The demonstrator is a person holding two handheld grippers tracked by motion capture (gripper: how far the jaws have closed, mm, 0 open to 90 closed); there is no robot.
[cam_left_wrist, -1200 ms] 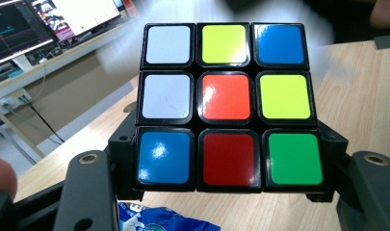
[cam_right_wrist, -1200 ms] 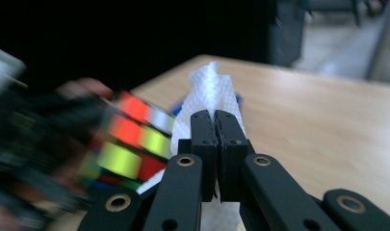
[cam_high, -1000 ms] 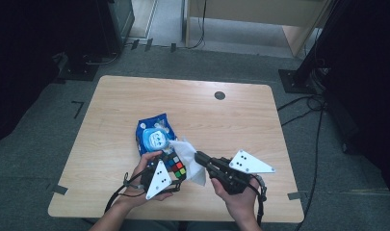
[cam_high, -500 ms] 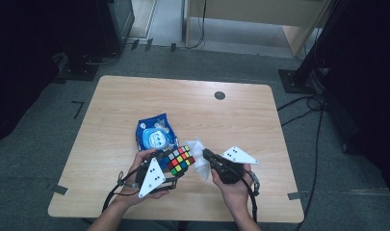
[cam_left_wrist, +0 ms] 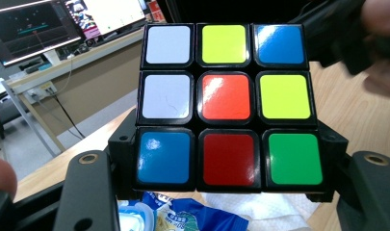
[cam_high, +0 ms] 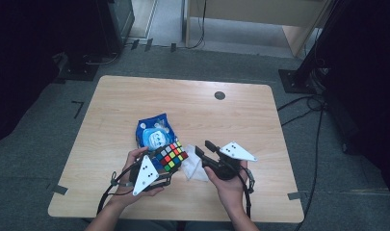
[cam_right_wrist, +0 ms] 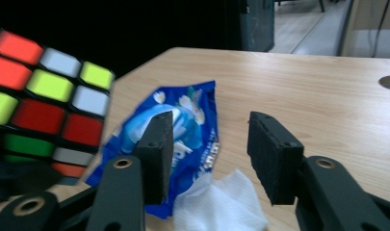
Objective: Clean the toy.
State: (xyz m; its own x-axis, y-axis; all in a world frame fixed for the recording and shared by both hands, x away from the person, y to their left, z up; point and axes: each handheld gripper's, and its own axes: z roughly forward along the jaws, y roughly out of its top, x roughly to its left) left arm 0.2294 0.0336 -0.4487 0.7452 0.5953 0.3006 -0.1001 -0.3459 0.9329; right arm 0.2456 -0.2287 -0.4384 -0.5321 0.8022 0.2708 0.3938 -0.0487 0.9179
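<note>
A scrambled Rubik's cube is held up off the table, with my left gripper shut on its lower layer. In the left gripper view the cube shows a red centre face, and both jaws press its bottom row. My right gripper hovers just right of the cube. Its jaws have just been opening and stand apart with nothing pressed between them. A crumpled white tissue lies on the table under them, beside a blue wet-wipe pack.
The blue pack lies on the wooden table just beyond the cube, and the tissue rests near the front edge. A round cable hole sits at the far middle. Dark stands and cables surround the table.
The right gripper has come down toward the table and its jaws have parted. The white tissue, earlier up against the cube, now lies on the table. The cube's coloured face has turned upward.
</note>
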